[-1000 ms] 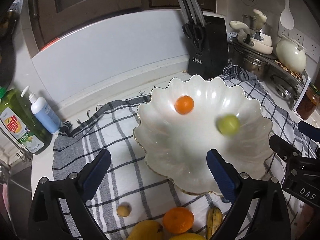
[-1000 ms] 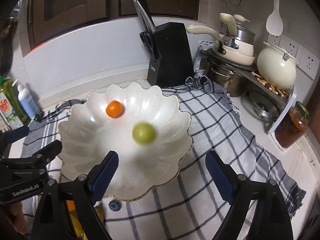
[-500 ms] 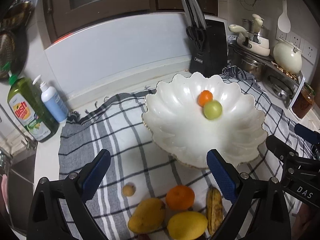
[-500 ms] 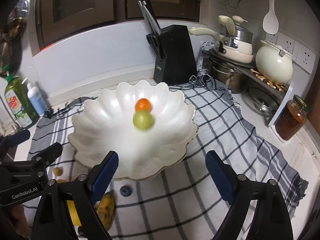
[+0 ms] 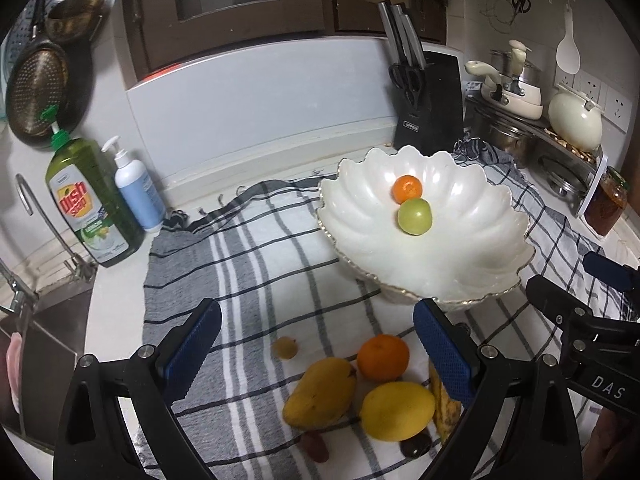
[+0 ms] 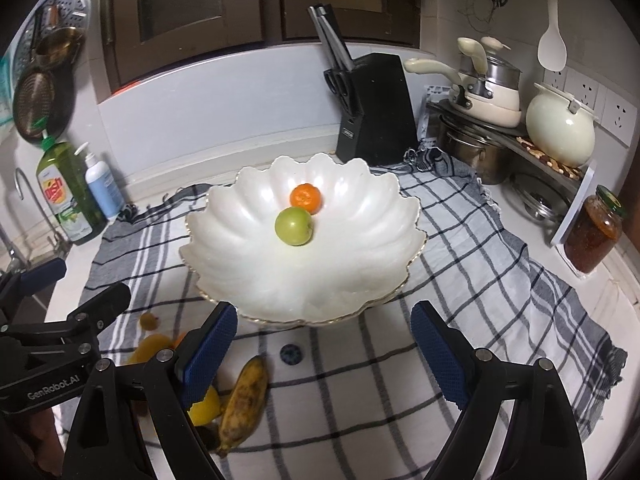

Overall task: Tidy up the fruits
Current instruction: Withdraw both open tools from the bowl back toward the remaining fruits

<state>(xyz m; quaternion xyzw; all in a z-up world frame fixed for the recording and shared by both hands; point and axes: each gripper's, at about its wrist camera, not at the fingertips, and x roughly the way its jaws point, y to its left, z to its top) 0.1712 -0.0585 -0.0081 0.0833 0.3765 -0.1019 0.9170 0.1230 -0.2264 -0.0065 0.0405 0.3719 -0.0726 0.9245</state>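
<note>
Both claws, left claw (image 5: 316, 344) and right claw (image 6: 324, 344), stand apart and empty above the checked cloth (image 6: 460, 264). The scalloped bowl (image 6: 224, 236) holds a small orange (image 6: 305, 199) touching a green fruit (image 6: 293, 226). Mangoes (image 5: 320, 394), an orange (image 5: 383, 357) and a banana (image 6: 244, 396) lie outside it. Risk: crowded fruit could roll off if nudged.

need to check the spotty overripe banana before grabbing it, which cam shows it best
The right wrist view: the brown-spotted yellow banana lies nearly whole on the checked grey-and-white cloth, only its lower end cropped by the gripper. In the left wrist view the banana is mostly hidden behind the left gripper's blue-padded finger.
</note>
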